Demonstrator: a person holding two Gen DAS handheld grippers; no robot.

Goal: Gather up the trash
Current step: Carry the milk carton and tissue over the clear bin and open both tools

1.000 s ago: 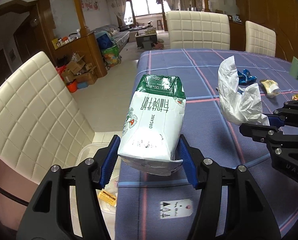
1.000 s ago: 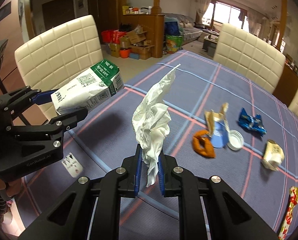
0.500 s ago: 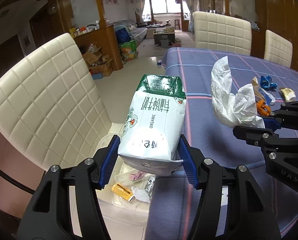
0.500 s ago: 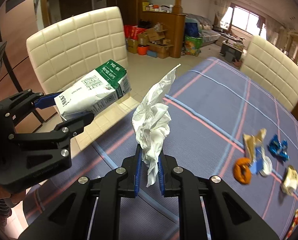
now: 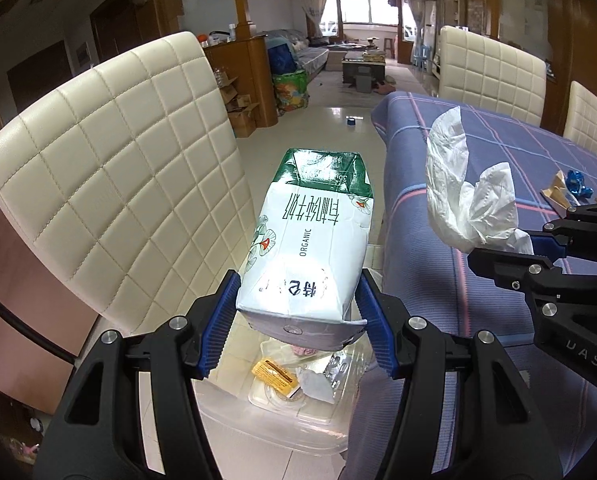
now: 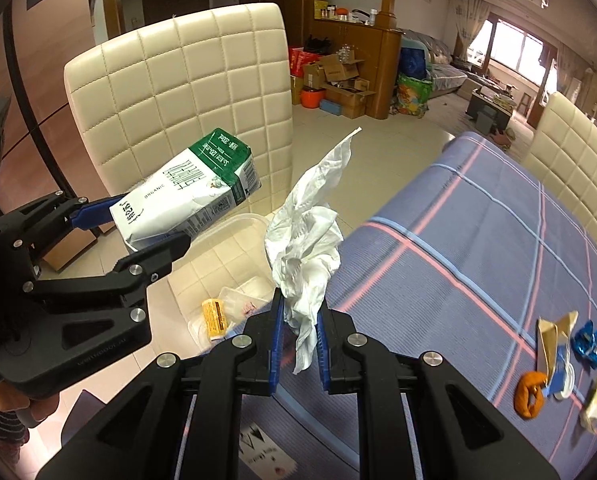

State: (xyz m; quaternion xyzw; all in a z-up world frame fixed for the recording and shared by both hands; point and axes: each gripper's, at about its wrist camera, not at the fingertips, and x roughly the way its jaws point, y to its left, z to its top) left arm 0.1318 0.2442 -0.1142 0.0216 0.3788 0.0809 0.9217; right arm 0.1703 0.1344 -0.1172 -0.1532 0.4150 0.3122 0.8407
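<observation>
Left gripper (image 5: 298, 312): squeezes the milk carton (image 5: 310, 240) between its blue pads, up in the air over the clear bin (image 5: 282, 428).
Right gripper (image 6: 300, 344): pinched tight on the white tissue (image 6: 310, 240), near the table edge.
Clear bin: on the floor beside the table (image 6: 478, 240), with some trash inside.
Table: more wrappers (image 6: 558, 364) lie on the blue cloth.

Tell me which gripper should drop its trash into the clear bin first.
Left, probably. The left gripper holds the milk carton right above the clear bin, while the right gripper holds its crumpled tissue over the table edge.
</observation>
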